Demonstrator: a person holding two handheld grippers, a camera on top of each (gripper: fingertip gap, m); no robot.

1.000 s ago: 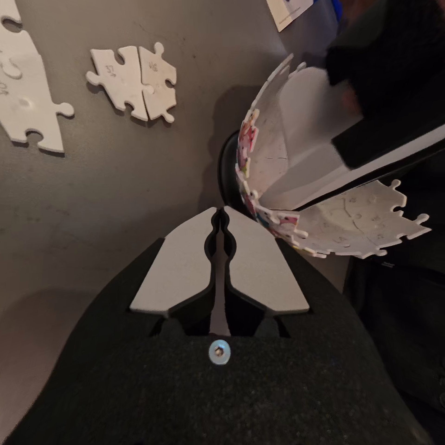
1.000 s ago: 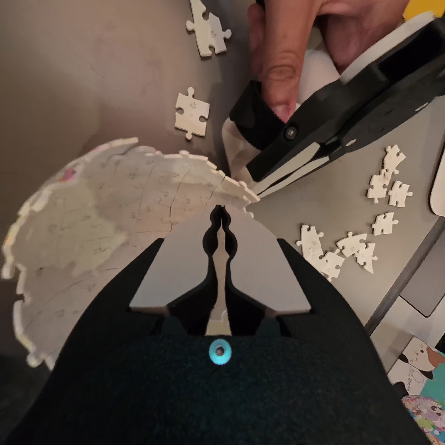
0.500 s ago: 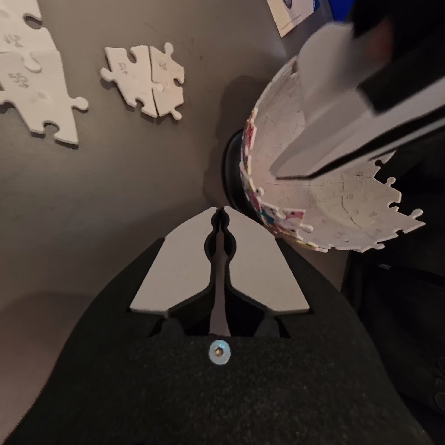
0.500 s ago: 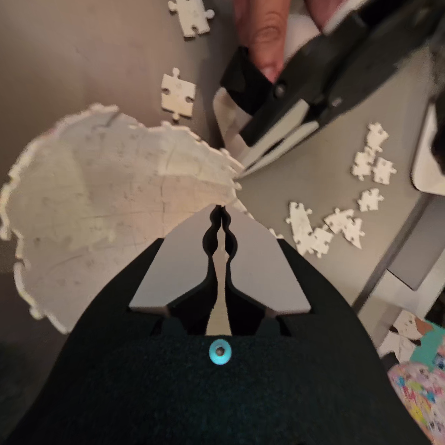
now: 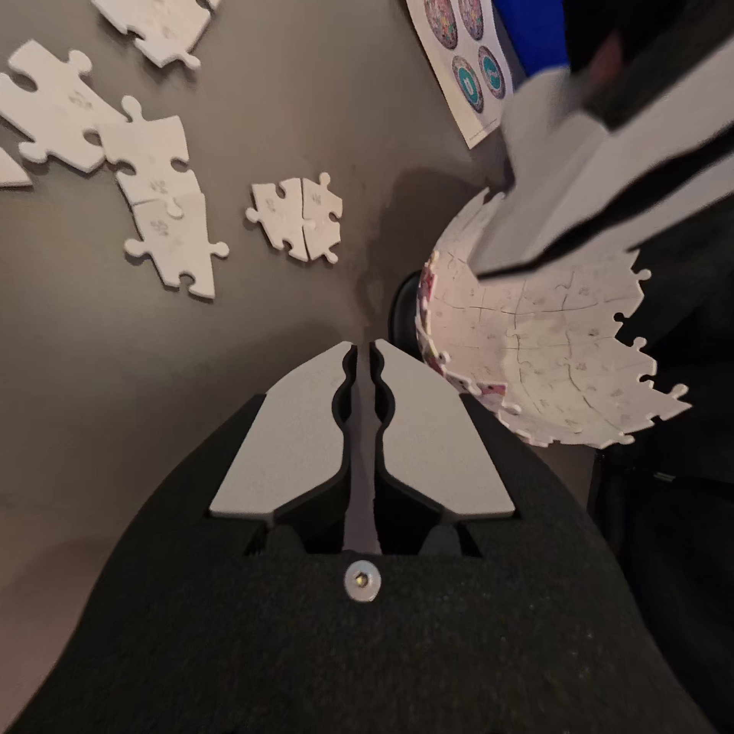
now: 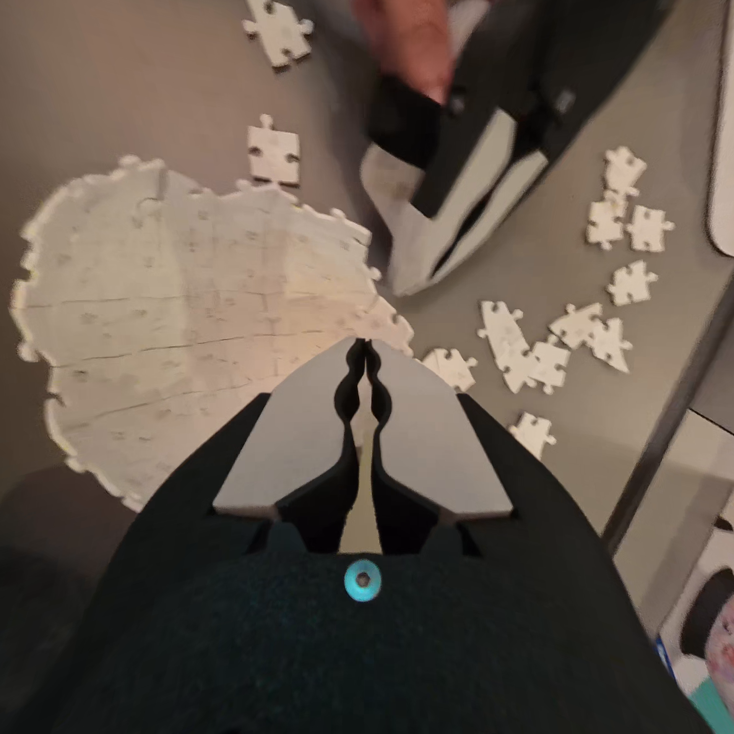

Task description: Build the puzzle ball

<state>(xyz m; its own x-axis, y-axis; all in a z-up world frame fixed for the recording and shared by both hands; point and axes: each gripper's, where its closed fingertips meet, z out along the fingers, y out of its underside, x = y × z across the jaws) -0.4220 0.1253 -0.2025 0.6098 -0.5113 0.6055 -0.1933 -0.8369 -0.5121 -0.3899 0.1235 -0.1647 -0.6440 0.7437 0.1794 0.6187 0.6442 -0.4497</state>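
The half-built puzzle ball is a white bowl of joined pieces, open side up, tilted on a black round stand. It also shows in the right wrist view. My left gripper hangs over bare table left of the ball, its jaws a narrow crack apart and empty. It shows farther off in the right wrist view, held by a hand. My right gripper is shut, its tip over the ball's right rim. In the left wrist view its tip sits just over the bowl's inside.
Loose white pieces lie face down on the grey table: a joined pair, a larger joined group, a single piece, and scattered ones at right. A sheet with round pictures lies behind the ball. One gripper's finger ends stand about 6 cm off the other's.
My left gripper has drawn back from the ball's rim and its jaws have parted a crack. My right gripper has pulled up and back, so more of the bowl shows.
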